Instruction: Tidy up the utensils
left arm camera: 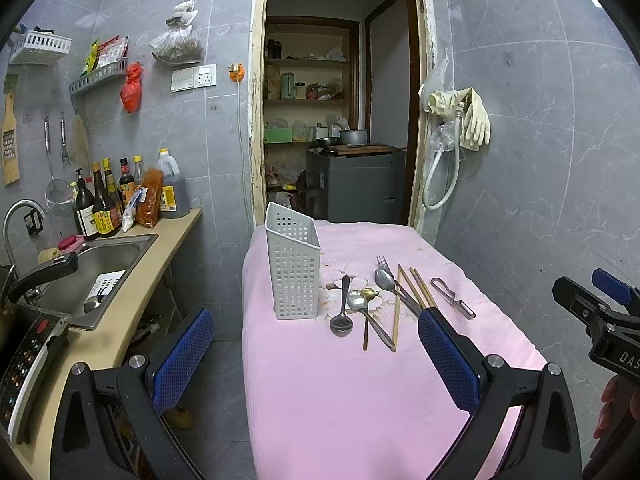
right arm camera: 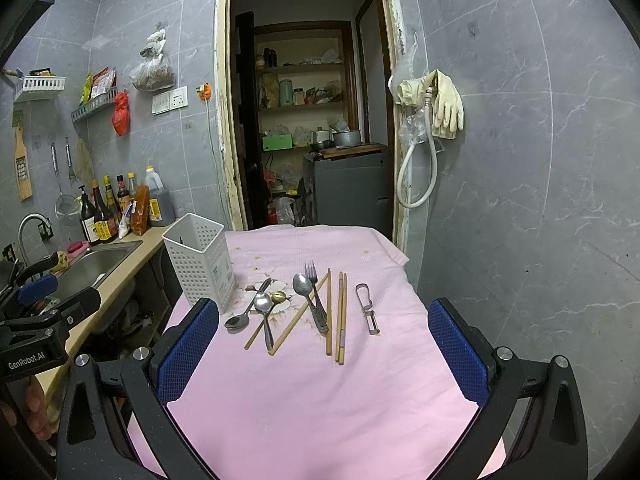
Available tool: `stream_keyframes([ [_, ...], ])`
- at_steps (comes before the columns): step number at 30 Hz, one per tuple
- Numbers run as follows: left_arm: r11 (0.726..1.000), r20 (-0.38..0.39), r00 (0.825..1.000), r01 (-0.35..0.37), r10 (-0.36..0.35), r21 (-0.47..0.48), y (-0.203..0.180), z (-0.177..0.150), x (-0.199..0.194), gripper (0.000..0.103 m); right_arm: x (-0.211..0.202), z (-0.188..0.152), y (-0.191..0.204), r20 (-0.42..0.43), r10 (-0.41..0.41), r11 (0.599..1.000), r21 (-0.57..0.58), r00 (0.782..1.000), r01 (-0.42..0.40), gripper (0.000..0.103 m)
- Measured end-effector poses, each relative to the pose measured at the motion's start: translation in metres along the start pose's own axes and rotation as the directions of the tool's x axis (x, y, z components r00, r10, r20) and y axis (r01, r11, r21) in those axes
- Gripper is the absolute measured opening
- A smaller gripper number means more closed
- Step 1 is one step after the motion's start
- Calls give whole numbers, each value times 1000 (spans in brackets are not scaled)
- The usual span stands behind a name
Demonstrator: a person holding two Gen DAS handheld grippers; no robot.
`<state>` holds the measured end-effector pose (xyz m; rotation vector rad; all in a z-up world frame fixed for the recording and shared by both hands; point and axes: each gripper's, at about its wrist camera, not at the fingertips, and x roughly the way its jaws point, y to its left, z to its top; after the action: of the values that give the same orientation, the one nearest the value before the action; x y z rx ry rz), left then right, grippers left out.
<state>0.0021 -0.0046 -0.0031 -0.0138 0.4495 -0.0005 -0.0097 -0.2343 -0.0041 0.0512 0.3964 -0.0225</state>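
Utensils point(right arm camera: 304, 308) are being left loose on the pink cloth point(right arm camera: 320, 400) at twelve o'clock of the spread, empty right gripper point(right arm camera: 324, 356), with the white holder point(right arm camera: 200, 260) at ten o'clock, so crossed chopsticks point(right arm camera: 334, 316) are likely being dragged along if a spoon point(right arm camera: 262, 306) is being pinched carelessly.

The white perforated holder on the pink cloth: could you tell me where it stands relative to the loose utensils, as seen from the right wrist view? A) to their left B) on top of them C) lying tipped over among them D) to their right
A: the white perforated holder stands upright at the left of the pink cloth, with the spoons, fork, chopsticks and peeler lying to its right.
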Motion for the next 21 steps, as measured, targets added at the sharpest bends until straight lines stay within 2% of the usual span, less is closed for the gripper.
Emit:
stream_keyframes([
  [21,1000,-9,1000,0,0,4,1,-8,9,103,3,-7,4,-9,-7,1000,5,1000,7,102],
])
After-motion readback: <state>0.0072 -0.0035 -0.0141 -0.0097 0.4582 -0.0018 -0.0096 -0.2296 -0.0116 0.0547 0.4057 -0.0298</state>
